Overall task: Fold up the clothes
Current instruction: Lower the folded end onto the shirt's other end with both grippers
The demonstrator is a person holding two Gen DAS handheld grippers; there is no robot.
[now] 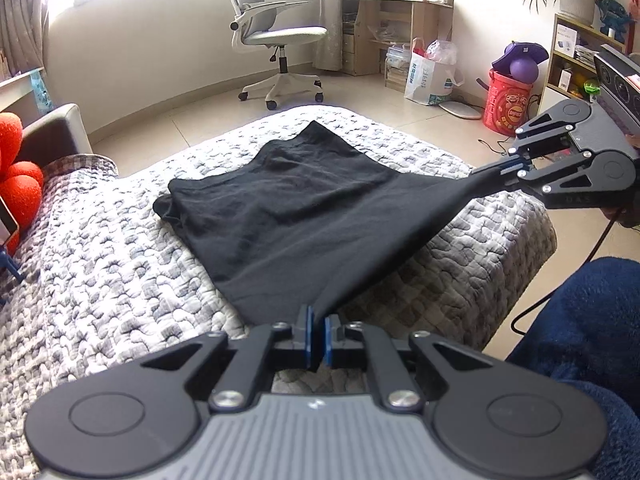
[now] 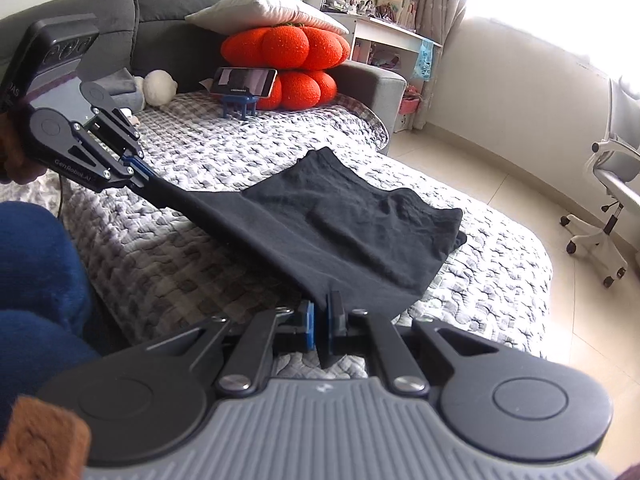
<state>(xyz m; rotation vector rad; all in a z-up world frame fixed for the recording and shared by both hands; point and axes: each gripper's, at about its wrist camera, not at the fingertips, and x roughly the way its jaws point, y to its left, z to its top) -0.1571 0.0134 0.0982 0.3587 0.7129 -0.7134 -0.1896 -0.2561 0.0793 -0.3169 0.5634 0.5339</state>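
Black garment [image 1: 296, 208] lies on the quilted sofa cover [image 1: 120, 272], near edge lifted & pulled taut. Left gripper [image 1: 319, 320] is clamped tight on one near corner, right gripper [image 2: 319, 312] likewise on the other. Far end w/ folds rests flat.

Garment [image 1: 296, 204]: black cloth, matt, soft, lightly creased. Quilt [image 1: 100, 264] on sofa: grey-white stitched cloth, puffy, rough-looking. Left gripper [image 1: 319, 336]: matt black plastic arms, blue pads, shiny metal screws, ribbed grey body. Right gripper [image 2: 319, 326]: same finish. Floor [image 1: 192, 120]: pale tiles, smooth, faint sheen. Cushion [image 2: 286, 46]: orange, pebbly plush. Chair [image 1: 276, 32]: white plastic frame, grey mesh. Sleeve [image 1: 580, 320]: blue fleece.
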